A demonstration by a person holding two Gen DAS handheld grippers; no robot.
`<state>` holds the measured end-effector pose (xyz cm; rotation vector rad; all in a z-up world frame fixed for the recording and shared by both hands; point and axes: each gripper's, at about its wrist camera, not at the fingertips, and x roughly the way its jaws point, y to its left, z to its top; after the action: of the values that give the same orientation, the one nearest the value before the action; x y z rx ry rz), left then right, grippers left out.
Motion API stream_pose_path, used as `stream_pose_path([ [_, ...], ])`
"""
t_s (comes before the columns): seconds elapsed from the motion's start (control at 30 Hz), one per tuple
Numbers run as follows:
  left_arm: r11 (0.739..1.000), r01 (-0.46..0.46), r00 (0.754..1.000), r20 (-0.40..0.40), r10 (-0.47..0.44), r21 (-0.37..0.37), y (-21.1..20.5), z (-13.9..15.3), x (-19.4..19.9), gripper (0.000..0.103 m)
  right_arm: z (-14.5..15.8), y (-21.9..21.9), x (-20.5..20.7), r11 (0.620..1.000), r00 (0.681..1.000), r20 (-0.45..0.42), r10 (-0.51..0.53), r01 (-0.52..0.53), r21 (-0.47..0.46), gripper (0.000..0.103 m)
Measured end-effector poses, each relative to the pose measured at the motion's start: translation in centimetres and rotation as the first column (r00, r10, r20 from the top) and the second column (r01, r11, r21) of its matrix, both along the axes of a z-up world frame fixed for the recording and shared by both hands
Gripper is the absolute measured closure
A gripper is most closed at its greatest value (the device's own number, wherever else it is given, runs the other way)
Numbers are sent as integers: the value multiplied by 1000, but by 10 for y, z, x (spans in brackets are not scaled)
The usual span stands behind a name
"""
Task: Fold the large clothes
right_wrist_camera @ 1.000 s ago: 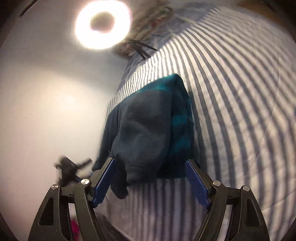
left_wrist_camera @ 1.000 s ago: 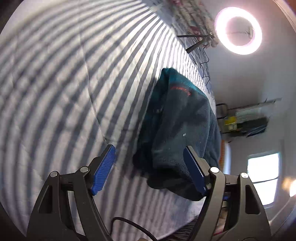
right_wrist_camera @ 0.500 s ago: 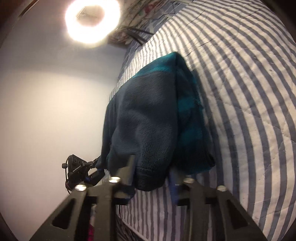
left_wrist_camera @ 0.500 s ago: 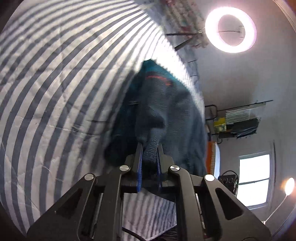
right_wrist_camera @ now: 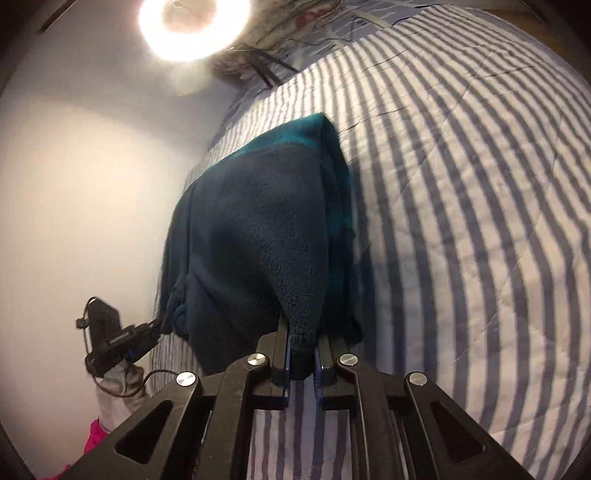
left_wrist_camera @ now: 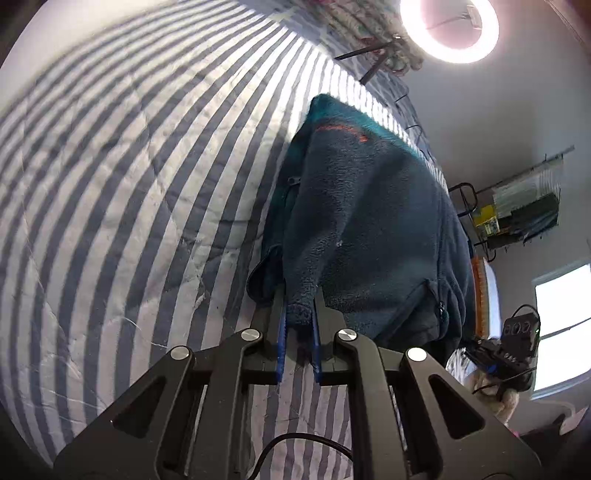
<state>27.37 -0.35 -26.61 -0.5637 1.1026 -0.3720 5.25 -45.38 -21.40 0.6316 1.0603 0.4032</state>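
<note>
A dark teal fleece jacket (left_wrist_camera: 369, 221) lies folded on the striped bedspread (left_wrist_camera: 129, 166). My left gripper (left_wrist_camera: 299, 314) is shut on the near left corner of its edge, with fleece bunched between the blue pads. The jacket also shows in the right wrist view (right_wrist_camera: 258, 229), where my right gripper (right_wrist_camera: 303, 343) is shut on the near right corner. The pinched edge is lifted slightly off the bedspread (right_wrist_camera: 461, 184). The other gripper shows at the side of each view: the right one (left_wrist_camera: 513, 339) and the left one (right_wrist_camera: 114, 339).
A ring light (left_wrist_camera: 448, 29) on a tripod stands beyond the bed's far end, also in the right wrist view (right_wrist_camera: 192, 26). A rack with items (left_wrist_camera: 517, 214) and a window (left_wrist_camera: 561, 325) are to the right. A plain wall (right_wrist_camera: 74, 184) lies left of the bed.
Both grippers went from open around the jacket's near edge to shut on its two corners. The gripped edge has lifted a little.
</note>
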Motion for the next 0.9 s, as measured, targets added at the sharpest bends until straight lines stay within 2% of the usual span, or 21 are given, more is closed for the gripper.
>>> stream_pose_path([
  [0.07,999,1,999,33,-3,35,3,15,-5,91,4,-3,-3,999,1000,5,-17,16,36,66],
  [0.1,999,0,999,48,-2,50,5,24,-12,89,6,-6,-8,999,1000,9,-25,25,47,62],
  [0.23,994,3,992,121,-16,107,6,52,-27,87,6,-4,-22,991,1000,11,-19,17,130,58],
  [0.37,990,11,984,173,-36,142,1,71,-34,86,-4,32,-30,993,999,-14,41,-39,115,58],
  [0.43,991,14,981,189,-39,136,0,77,-36,86,-1,52,-34,995,997,11,77,-77,68,58],
  [0.53,990,-4,977,211,-26,139,0,84,-36,86,14,85,-41,985,988,87,126,-114,-131,58],
  [0.6,990,-17,974,227,-16,143,4,89,-36,86,26,105,-42,954,976,150,158,-111,-278,58],
  [0.73,994,-45,978,207,24,97,19,87,-33,86,29,134,-37,889,952,192,240,-137,-436,58],
  [0.8,996,-44,980,196,28,78,18,85,-29,86,21,144,-34,848,946,167,277,-159,-505,67],
  [0.83,996,-37,981,191,21,77,17,84,-27,86,14,150,-29,822,947,143,289,-169,-544,78],
  [0.87,997,-26,982,189,11,78,14,83,-24,86,10,151,-28,813,947,128,296,-179,-554,87],
  [0.9,996,-17,982,187,2,82,11,83,-21,86,9,148,-30,817,946,120,301,-191,-544,89],
])
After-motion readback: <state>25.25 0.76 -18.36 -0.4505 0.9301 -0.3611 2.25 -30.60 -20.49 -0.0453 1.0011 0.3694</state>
